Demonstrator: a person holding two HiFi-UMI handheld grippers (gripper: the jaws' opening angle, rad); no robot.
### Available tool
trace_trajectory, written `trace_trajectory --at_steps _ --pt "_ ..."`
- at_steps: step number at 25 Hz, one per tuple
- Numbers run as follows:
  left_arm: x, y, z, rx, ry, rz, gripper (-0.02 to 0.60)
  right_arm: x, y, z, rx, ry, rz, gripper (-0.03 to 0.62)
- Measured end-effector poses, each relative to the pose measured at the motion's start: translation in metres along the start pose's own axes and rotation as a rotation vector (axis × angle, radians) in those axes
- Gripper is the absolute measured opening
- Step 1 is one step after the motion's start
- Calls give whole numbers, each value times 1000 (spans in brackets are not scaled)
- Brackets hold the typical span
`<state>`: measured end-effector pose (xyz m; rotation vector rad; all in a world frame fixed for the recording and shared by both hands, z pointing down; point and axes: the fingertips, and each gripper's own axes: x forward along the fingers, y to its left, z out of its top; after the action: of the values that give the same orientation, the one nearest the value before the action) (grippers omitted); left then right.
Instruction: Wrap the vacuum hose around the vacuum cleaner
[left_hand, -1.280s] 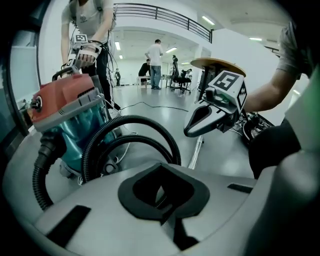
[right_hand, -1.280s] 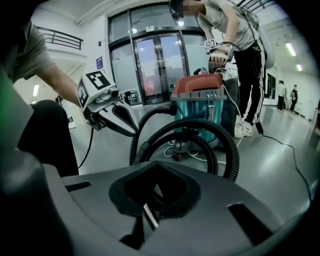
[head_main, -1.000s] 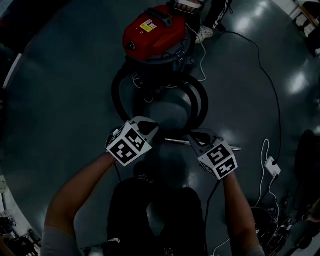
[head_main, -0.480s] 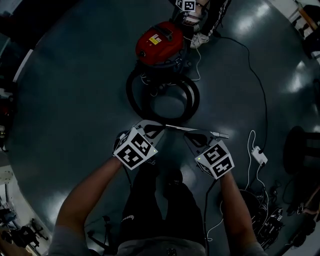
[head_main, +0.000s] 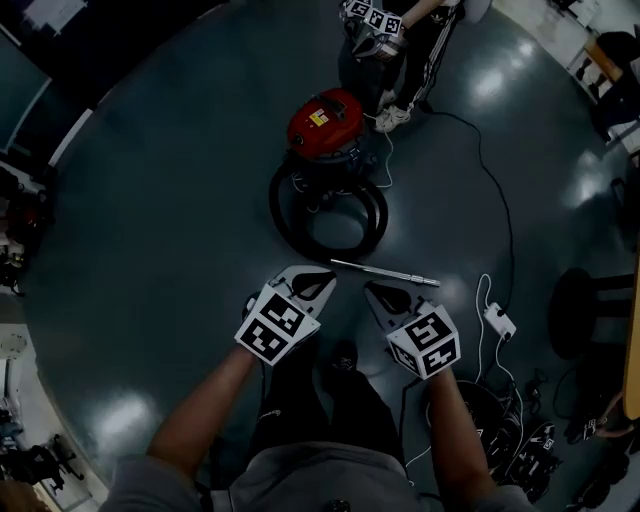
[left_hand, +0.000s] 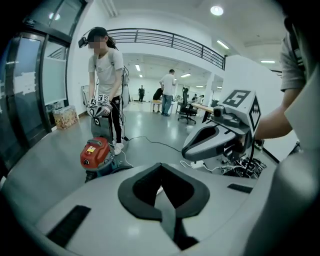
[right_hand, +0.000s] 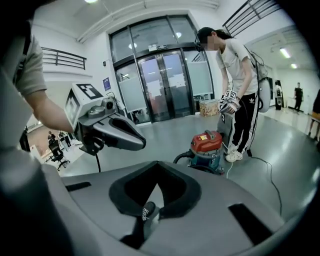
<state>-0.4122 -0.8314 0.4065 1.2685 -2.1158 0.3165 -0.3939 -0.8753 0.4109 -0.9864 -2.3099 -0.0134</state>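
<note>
1. Head view, left side: the left gripper (head_main: 318, 286) is held low in front of the person. Its jaws are pressed together and hold nothing.
2. Beyond it, towards the middle, the vacuum hose (head_main: 278, 205) lies in a black coil on the grey floor (head_main: 150, 220). The coil is on the near side of the red vacuum cleaner (head_main: 325, 120) and touches its base.
3. A thin metal tube (head_main: 385, 272) lies flat on the floor between the coil and the two grippers, touching neither.
4. The right gripper (head_main: 376, 293) is level with the left one and near it. Its jaws are likewise closed on nothing.
5. Right of that, a white power strip (head_main: 497, 322) rests on the floor, and a dark cable (head_main: 505, 215) curves from there up towards the cleaner.
6. At the top, a second person (head_main: 405, 35) stands just behind the cleaner, wearing marker cubes on the hands.
7. Left gripper view: the cleaner sits left of the shut jaws, well apart from them, with the second person beside it.
8. Right gripper view: a dark shoe (right_hand: 148, 212) shows through the opening above the closed jaws, and the cleaner is on the floor to the right.
</note>
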Motion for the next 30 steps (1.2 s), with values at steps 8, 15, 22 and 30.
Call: trace_trajectory --at_steps 8,15,22,30 --pt "-80 -44 52 -109 -134 121 8 -70 56 68 14 -168 12 5" --pt "-138 -61 83 -112 -243 196 8 -104 94 113 -21 -280 34 5" --pt "-192 -82 94 -107 -334 207 7 -127 147 139 -31 -340 44 5" --pt "-258 -108 94 -101 -430 216 7 -154 220 167 -90 -411 37 5"
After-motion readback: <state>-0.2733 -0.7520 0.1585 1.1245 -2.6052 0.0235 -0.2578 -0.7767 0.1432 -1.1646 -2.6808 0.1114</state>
